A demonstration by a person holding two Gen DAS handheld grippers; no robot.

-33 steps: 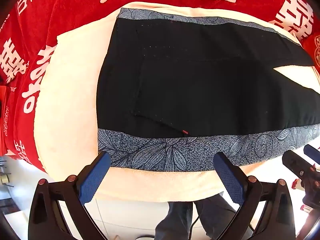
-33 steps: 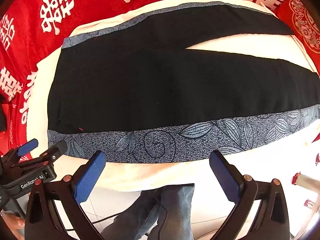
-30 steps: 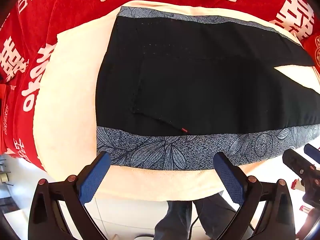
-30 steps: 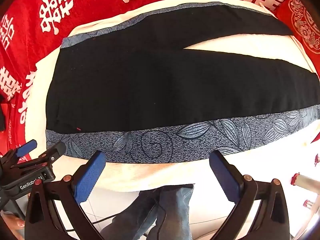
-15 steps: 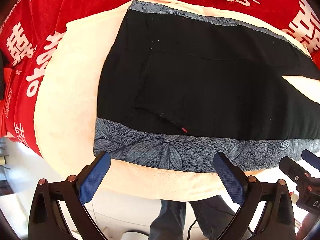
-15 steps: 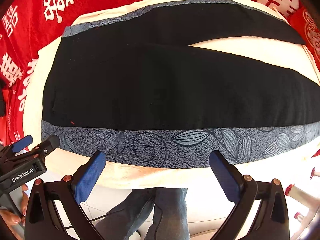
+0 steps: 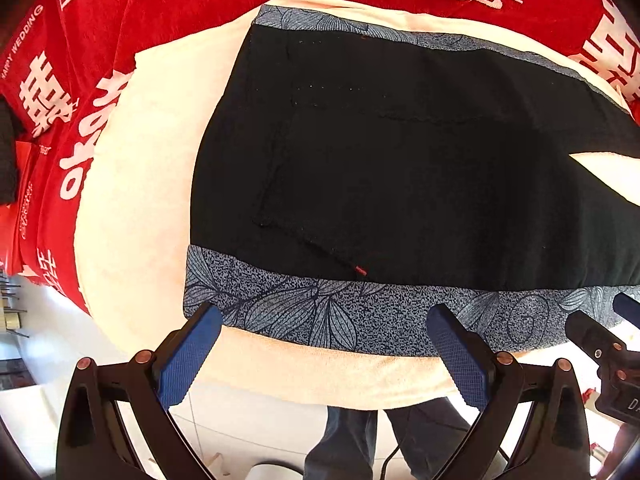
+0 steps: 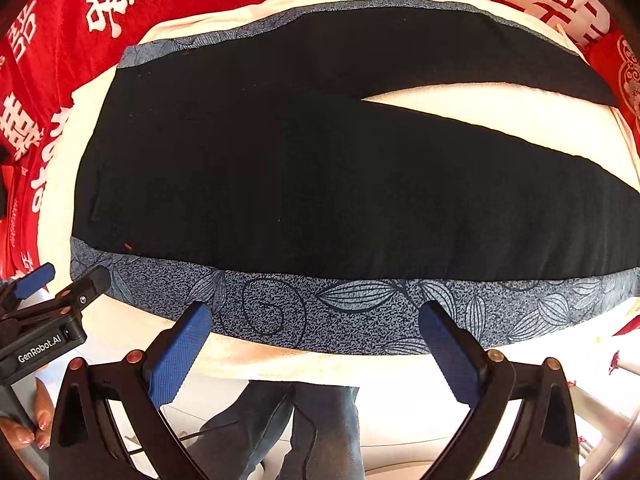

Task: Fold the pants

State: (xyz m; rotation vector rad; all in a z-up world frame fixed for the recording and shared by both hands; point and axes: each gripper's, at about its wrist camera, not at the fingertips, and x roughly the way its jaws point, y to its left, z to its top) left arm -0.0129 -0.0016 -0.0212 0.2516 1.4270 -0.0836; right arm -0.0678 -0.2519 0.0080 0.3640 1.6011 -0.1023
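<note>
Red cloth (image 7: 168, 12) — cream towel (image 7: 140, 184), pants (image 7: 400, 160)

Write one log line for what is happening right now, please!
step: pre-grasp | pants: flat, unfolded | left gripper: open | right gripper: open, at patterned side band

Pants (image 8: 320, 184) leg ends cut off by right frame edge; person's hand (image 8: 24, 432) partly hidden.

A: Where do the pants (image 7: 400, 168) lie?
B: Flat on a towel (image 7: 132, 208), which lies on a cloth (image 7: 132, 4) over the desk. Waistband left, legs running right, splitting apart there.
A: And the tongs?
B: Left tongs (image 7: 326, 354) at the near hem by the waist; right tongs (image 8: 316, 350) further right along it. The person's legs (image 8: 320, 424) stand below the near edge.
</note>
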